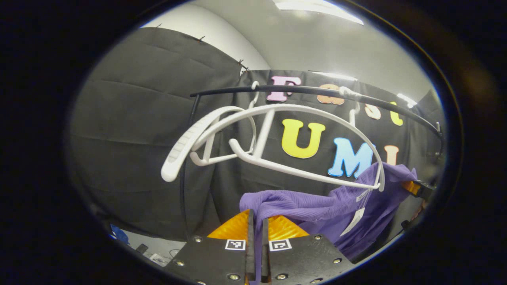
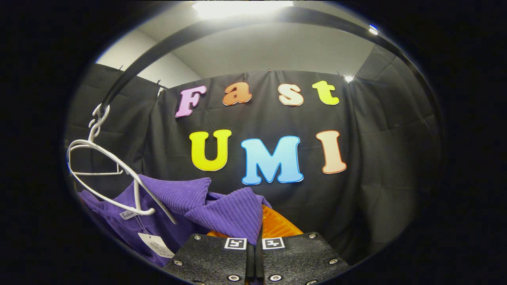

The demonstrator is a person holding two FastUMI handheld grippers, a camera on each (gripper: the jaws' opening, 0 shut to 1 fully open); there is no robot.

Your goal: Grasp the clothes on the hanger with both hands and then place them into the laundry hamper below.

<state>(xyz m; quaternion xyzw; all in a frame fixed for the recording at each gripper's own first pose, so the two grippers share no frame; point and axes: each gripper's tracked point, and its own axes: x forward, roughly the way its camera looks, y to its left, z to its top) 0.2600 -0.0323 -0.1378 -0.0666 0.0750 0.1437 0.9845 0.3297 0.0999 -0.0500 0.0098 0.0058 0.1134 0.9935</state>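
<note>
A purple ribbed garment (image 1: pixel 313 209) hangs slack below a bare white hanger (image 1: pixel 277 138) that stays hooked on the black rail (image 1: pixel 317 92). My left gripper (image 1: pixel 257 229) is shut on one end of the cloth, which runs down between its fingers. At the far right of the left gripper view the other gripper (image 1: pixel 416 188) holds the cloth's far end. In the right gripper view, my right gripper (image 2: pixel 259 233) is shut on a fold of the purple garment (image 2: pixel 222 209). There the white hanger (image 2: pixel 107 170) hangs at left, free of the cloth. A white tag (image 2: pixel 156 244) dangles from the garment.
The black rail (image 2: pixel 237 27) arches overhead in the right gripper view. Black cloth walls close the booth behind and at both sides. Small objects lie on a pale surface at the lower left of the left gripper view (image 1: pixel 154 257).
</note>
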